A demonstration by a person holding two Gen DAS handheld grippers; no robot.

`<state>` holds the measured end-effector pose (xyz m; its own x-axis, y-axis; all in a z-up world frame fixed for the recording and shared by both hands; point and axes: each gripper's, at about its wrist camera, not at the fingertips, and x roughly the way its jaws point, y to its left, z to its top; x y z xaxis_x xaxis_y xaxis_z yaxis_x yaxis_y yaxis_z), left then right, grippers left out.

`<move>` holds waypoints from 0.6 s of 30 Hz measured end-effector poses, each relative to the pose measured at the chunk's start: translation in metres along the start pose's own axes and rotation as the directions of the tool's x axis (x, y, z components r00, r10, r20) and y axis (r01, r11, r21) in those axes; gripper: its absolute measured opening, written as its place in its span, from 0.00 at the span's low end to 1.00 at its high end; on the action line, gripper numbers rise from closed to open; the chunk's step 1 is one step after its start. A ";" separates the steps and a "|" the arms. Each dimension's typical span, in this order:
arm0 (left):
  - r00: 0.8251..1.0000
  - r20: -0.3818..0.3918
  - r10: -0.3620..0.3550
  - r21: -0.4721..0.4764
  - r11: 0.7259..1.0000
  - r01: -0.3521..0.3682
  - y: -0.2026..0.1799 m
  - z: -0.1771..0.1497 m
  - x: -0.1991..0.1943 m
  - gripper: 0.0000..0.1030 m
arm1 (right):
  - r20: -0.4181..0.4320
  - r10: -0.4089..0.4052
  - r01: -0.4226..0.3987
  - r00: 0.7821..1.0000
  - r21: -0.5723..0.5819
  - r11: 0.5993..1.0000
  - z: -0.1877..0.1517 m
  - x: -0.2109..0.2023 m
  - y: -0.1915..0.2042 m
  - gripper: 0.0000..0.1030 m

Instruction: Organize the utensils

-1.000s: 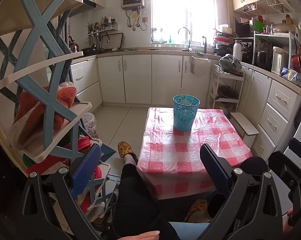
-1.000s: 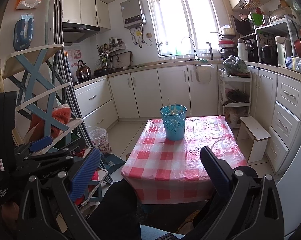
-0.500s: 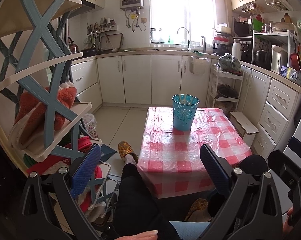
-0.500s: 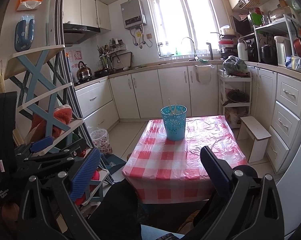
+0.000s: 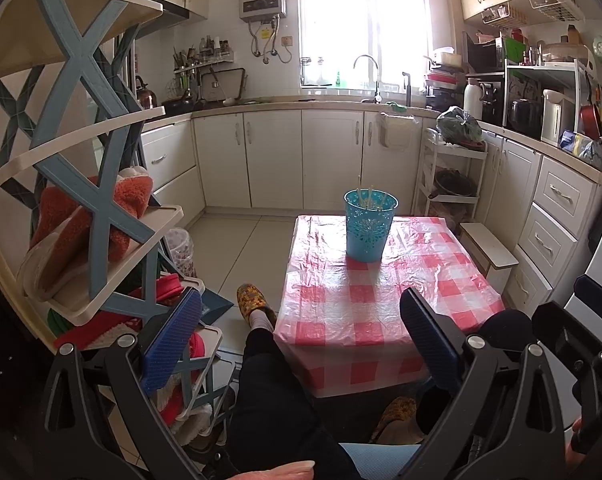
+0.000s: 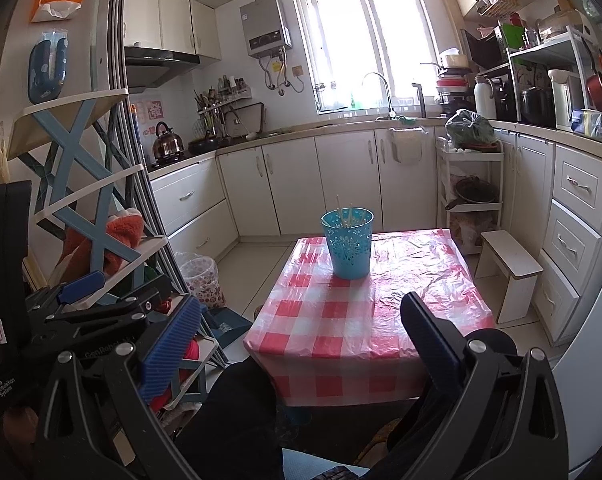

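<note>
A blue perforated holder (image 5: 369, 225) (image 6: 349, 243) stands on the far part of a low table with a red-and-white checked cloth (image 5: 381, 300) (image 6: 365, 312). Several pale chopsticks (image 5: 367, 199) (image 6: 344, 215) stick up out of it. My left gripper (image 5: 299, 334) hangs open in front of the table's near edge, well short of the holder, with nothing between its blue-padded fingers. My right gripper (image 6: 299, 334) is open too and empty, held at a similar distance. The left gripper's body (image 6: 85, 312) shows at the left of the right wrist view.
A blue-and-cream shelf rack (image 5: 81, 184) holding slippers stands close on the left. The person's dark-trousered legs (image 5: 277, 400) and a slippered foot (image 5: 253, 298) lie beside the table. A small white stool (image 6: 509, 272) sits at the right, cabinets (image 5: 301, 160) behind.
Both views have drifted very slightly; the holder sits a touch higher in the left wrist view. Both grippers stay open and empty.
</note>
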<state>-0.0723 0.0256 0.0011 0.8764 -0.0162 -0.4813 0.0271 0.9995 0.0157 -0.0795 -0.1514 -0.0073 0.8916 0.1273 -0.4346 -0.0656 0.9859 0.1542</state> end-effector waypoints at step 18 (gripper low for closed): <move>1.000 0.012 0.000 -0.007 1.000 0.000 0.000 0.000 -0.006 0.93 | 0.001 0.006 -0.006 1.000 -0.003 1.000 -0.001 -0.003 0.000 0.93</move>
<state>-0.0776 0.0258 0.0036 0.8821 -0.0167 -0.4707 0.0241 0.9997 0.0096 -0.0827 -0.1516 -0.0068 0.8916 0.1335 -0.4327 -0.0729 0.9854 0.1539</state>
